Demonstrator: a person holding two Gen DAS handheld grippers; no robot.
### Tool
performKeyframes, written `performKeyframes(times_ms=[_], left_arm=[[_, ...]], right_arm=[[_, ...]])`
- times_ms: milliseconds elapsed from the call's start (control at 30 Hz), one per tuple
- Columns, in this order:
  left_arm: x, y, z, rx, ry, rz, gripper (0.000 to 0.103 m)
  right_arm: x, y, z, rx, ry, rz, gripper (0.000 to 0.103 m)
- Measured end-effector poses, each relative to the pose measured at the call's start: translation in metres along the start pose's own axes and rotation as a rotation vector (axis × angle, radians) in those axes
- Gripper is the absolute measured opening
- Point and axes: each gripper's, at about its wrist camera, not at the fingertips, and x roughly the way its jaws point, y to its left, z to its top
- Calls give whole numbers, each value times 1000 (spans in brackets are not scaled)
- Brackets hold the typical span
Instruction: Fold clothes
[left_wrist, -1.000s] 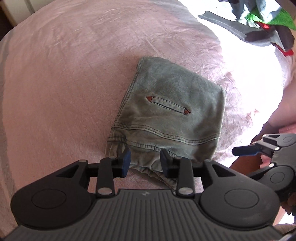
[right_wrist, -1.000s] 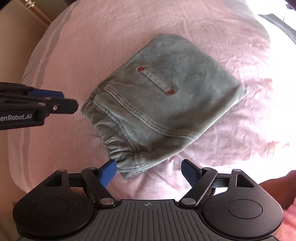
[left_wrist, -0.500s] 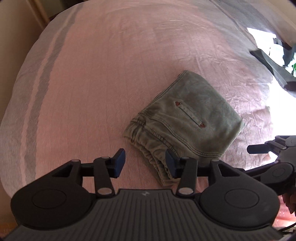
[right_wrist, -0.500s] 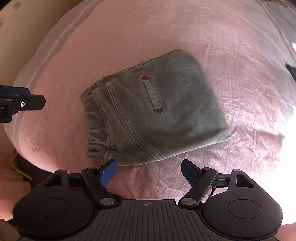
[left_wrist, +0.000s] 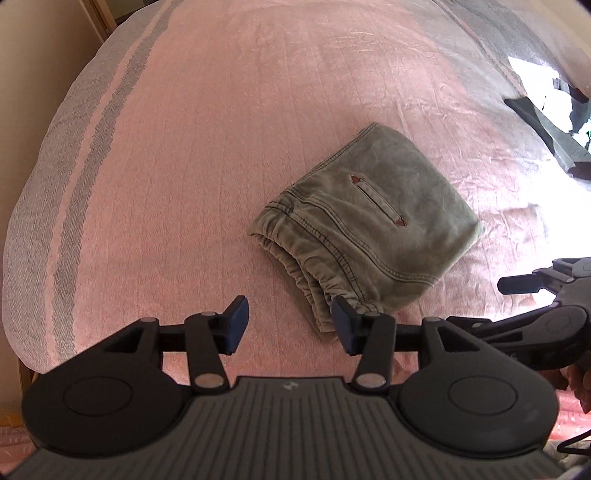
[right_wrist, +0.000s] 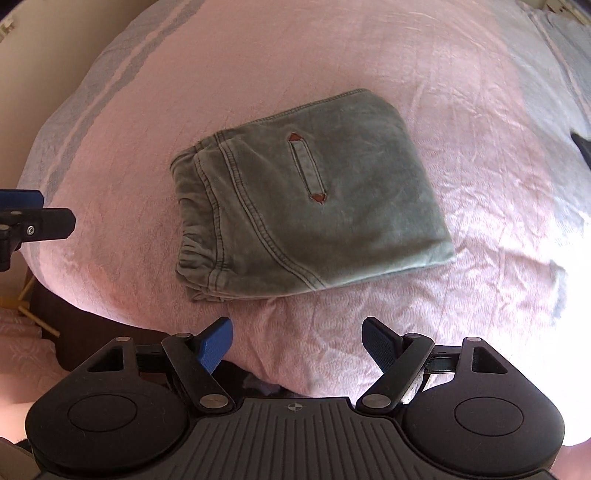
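Observation:
A pair of grey-green trousers (left_wrist: 369, 229) lies folded into a compact rectangle on the pink bedspread (left_wrist: 184, 147), its elastic waistband towards me and a rust-tipped pocket slit on top. My left gripper (left_wrist: 288, 317) hovers open above the bedspread, just short of the waistband corner, nothing between its blue pads. In the right wrist view the same trousers (right_wrist: 306, 199) lie ahead of my right gripper (right_wrist: 297, 332), which stands wide open and empty over the bed's near edge. Each gripper shows in the other's view: the right gripper (left_wrist: 535, 288) and the left gripper (right_wrist: 37, 221).
A heap of dark, unfolded clothes (left_wrist: 546, 122) lies at the far right of the bed in bright sunlight; a dark garment edge (right_wrist: 583, 147) pokes in there too. Grey stripes run along the bedspread's left border (left_wrist: 74, 177). The bed's near edge drops to the floor (right_wrist: 44, 317).
My left gripper has pulled back and up from the trousers' waistband and its jaws have widened. Both views have rolled. The trousers lie still and the right jaws stay wide.

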Motion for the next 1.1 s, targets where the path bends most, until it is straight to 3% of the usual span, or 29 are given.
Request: performKeyframes(times_ms=[333,567,867,1100], left_arm=[[-2,21,-3,37,-29,-45,50],[-3,35,-7,0,-30,-62,50],[-4,33,-16,-110,-17,-19,50],[-4,-3,-23,-240,8,35,51]], right_arm=[[-3,23,0,31,-20,-41,80],[-6,31,9,6,-37,-66,80],[-2,33,22,-134,-29,-49,80],[-7,-1,28,-253,2,-31,80]])
